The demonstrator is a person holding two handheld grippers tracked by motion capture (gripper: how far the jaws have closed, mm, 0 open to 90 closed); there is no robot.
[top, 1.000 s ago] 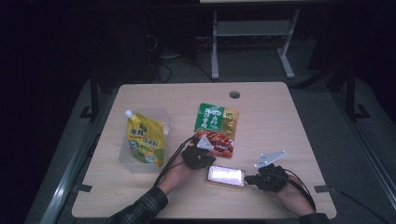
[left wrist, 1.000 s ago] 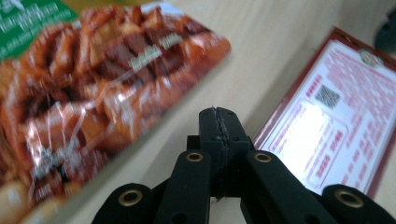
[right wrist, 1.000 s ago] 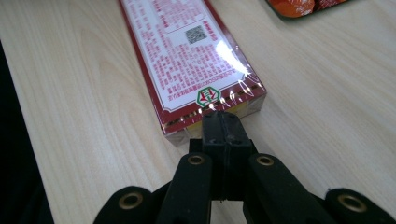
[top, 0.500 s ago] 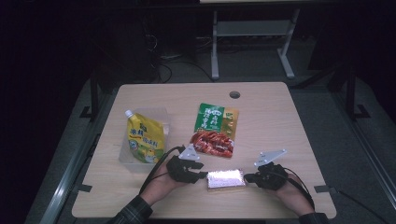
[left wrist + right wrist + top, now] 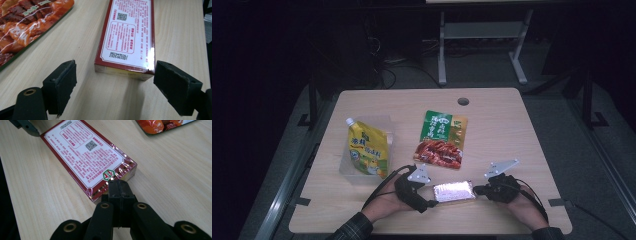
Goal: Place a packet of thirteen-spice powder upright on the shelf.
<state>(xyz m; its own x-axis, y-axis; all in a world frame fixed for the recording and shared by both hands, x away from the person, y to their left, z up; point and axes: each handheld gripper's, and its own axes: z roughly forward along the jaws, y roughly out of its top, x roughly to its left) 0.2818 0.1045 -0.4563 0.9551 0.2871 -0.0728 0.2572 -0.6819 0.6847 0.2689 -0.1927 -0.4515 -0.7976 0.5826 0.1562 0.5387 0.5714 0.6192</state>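
Observation:
A flat red-bordered box [image 5: 454, 191] wrapped in shiny film lies near the table's front edge, between my two grippers. My left gripper [image 5: 428, 199] sits at the box's left end. In the left gripper view, the left gripper [image 5: 115, 66] has just been opening its jaws, and they stand wide on either side of the box [image 5: 130, 32] without touching it. My right gripper [image 5: 482, 190] is at the box's right end. In the right gripper view, the right gripper [image 5: 118, 182] is shut with nothing between its pads, and its tip rests against the box's [image 5: 85, 155] near end.
A yellow spout pouch [image 5: 368, 149] lies in a clear tray at the left. A green and red snack bag [image 5: 442, 140] lies flat just behind the box, and its edge appears as the snack bag [image 5: 30, 22] in the left gripper view. A cable hole [image 5: 463, 101] is at the table's back.
My left hand has come away from the snack bag toward the front edge, to the box's left end, and its jaws have opened. The right hand and the box have stayed put.

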